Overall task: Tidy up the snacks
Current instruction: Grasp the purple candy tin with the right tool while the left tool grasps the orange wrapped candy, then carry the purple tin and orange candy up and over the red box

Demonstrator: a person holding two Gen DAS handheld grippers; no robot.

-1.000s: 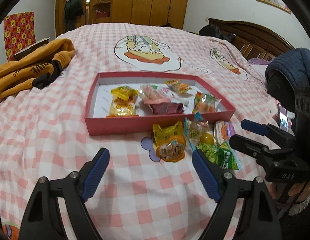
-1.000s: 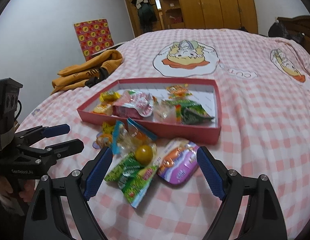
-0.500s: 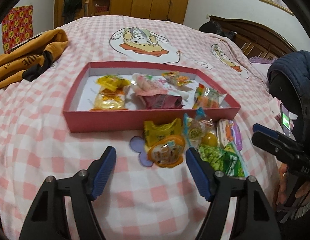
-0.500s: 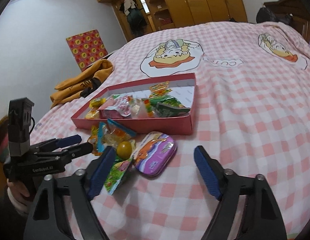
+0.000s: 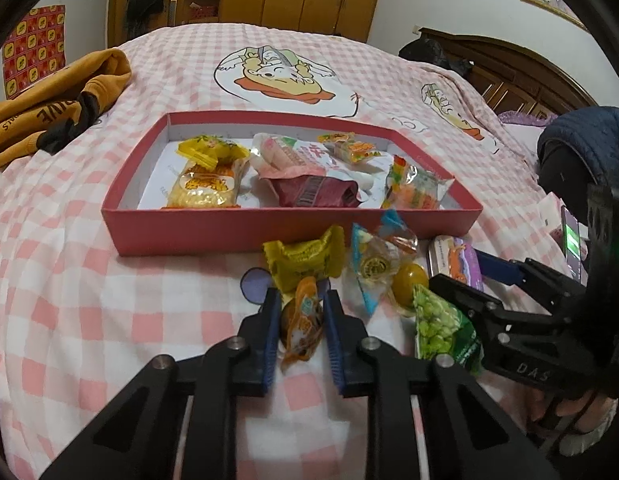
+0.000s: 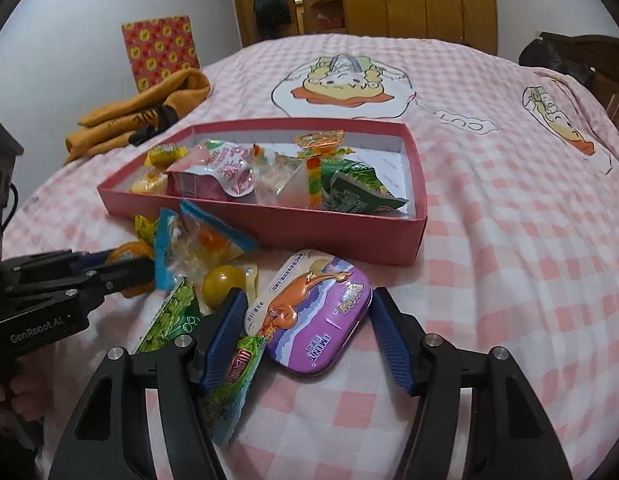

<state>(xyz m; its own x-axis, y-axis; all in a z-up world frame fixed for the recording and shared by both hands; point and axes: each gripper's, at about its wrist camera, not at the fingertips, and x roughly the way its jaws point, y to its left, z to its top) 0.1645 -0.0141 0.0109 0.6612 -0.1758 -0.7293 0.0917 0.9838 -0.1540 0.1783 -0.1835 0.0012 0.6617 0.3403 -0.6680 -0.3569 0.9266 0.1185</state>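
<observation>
Left gripper jaws, wide half a second ago, now pinch the orange jelly cup; right gripper jaws straddle the purple mint tin, not yet gripping—both bound for red box.

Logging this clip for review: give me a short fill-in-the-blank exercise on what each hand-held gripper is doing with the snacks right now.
1. The left hand-held gripper is shut on the ____ jelly cup.
2. The right hand-held gripper, open, straddles the ____ mint tin.
3. That tin lies ____ the red box, on the bedspread.
4. The round yellow candy lies to the tin's ____ in the right wrist view.

Missing words: orange; purple; outside; left
</observation>
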